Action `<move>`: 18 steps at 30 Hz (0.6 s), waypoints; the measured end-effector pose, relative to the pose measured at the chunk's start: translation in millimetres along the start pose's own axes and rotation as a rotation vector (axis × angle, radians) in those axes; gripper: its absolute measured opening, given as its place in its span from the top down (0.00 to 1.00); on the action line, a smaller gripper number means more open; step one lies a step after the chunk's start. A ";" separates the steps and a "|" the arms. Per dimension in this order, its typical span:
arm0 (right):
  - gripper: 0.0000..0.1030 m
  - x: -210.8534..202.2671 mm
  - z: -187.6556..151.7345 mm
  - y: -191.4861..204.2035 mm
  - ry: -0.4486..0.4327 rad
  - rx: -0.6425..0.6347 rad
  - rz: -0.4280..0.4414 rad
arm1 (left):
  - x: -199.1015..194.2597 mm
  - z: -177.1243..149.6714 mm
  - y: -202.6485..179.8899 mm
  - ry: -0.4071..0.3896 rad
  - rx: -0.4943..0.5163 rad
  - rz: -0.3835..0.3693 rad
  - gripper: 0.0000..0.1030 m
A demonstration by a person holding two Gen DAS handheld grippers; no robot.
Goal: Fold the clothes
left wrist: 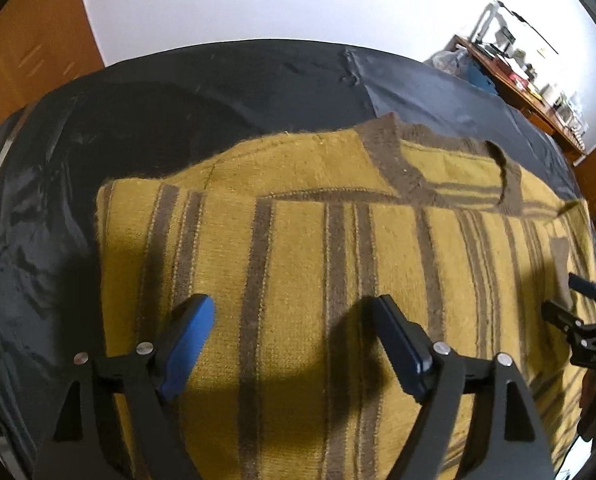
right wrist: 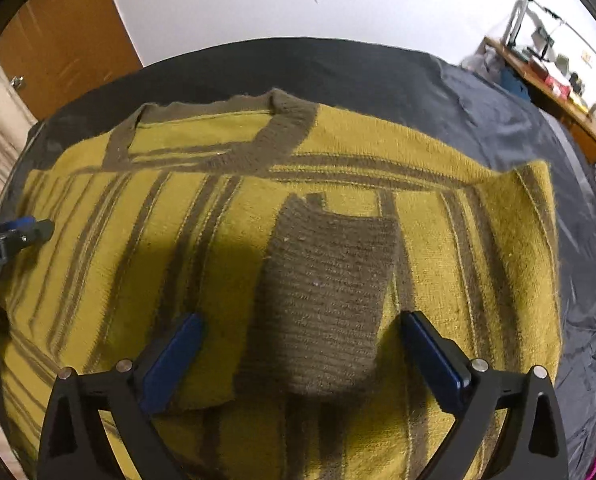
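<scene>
A mustard-yellow sweater (left wrist: 317, 240) with brown stripes lies flat on the black cloth, its brown neckband (left wrist: 393, 160) toward the far side. My left gripper (left wrist: 292, 308) hovers open over the sweater's left part, with nothing between its blue pads. At the right edge of the left wrist view, the right gripper (left wrist: 569, 300) shows. In the right wrist view the sweater (right wrist: 138, 220) has a sleeve folded across its body, ending in a brown ribbed cuff (right wrist: 325, 288). My right gripper (right wrist: 301, 320) stands open, its fingers on either side of that cuff without pressing it. The left gripper (right wrist: 38, 228) shows at the left edge.
A black cloth (left wrist: 218, 92) covers the table beyond the sweater on all sides. Behind it are a white wall, a wooden door (right wrist: 70, 40) at the left and a cluttered wooden desk (left wrist: 517, 76) at the right.
</scene>
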State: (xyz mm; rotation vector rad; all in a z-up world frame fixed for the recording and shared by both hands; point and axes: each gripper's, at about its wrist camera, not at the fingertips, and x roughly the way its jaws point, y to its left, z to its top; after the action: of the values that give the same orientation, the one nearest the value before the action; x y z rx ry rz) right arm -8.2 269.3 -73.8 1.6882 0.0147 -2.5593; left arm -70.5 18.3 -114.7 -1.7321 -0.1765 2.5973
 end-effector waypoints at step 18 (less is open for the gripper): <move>0.00 -20.7 -8.7 -20.8 0.037 0.141 0.079 | -49.9 -53.0 -7.7 0.067 -0.013 -0.015 0.18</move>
State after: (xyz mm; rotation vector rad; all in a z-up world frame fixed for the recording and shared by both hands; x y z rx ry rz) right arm 6.5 291.7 -59.0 1.7451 -0.2308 -2.5251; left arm -2.8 26.8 -88.1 -1.8112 -0.2045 2.5291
